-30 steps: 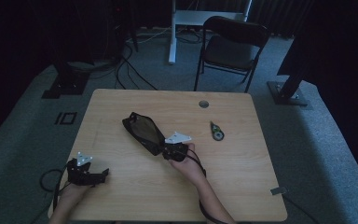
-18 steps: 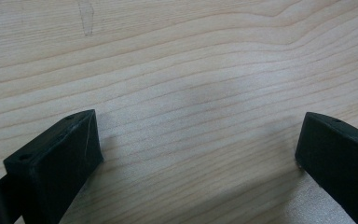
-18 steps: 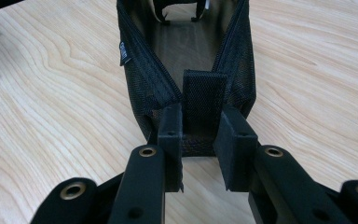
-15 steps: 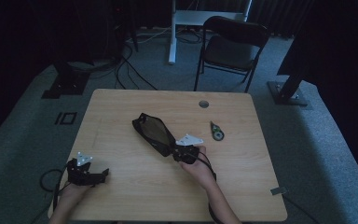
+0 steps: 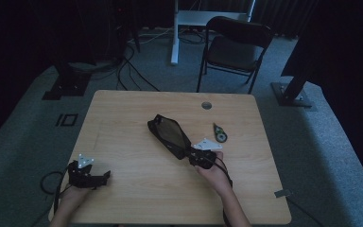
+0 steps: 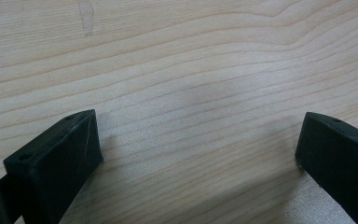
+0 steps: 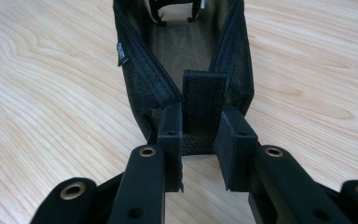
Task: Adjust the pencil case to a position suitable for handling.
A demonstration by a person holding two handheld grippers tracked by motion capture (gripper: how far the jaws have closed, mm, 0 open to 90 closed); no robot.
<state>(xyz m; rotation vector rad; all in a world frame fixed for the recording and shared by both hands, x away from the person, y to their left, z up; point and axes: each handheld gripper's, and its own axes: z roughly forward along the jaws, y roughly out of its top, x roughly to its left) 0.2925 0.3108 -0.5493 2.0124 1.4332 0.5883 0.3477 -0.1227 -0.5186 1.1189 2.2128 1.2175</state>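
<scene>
Mesh pouch (image 5: 169, 135): a black zippered mesh pouch lying near the middle of the tabletop (image 5: 137, 179), its long axis running diagonally from the centre toward the right gripper; its far end points to the back left corner.
Right gripper (image 5: 194, 155): held in the person's right hand (image 5: 212, 171), right of centre and nearer the front edge; its jaws are clamped on the near end of the pouch.
Right gripper view: the two black pads (image 7: 170, 122) pinch a black webbing tab (image 7: 204, 100) sewn at the pouch's end; the zipper is undone and the mesh sides spread in a V, showing a dark inside. The high view shows the pouch as a flat dark shape, with neither the tab nor the opening to be made out.
Left gripper (image 5: 105, 176): resting near the front left corner of the tabletop, well apart from the pouch, in the person's left hand (image 5: 73, 196).
Left gripper view: its jaws stand wide apart over bare wood grain, nothing between them.
Small tool (image 5: 220, 133): a small dark and green item, near the right edge, beyond the right gripper; too small to name.
Cable hole (image 5: 206, 105): a round grommet near the back edge.
Writing: a small label (image 7: 120, 50) on the pouch's left side, too small to read.
</scene>
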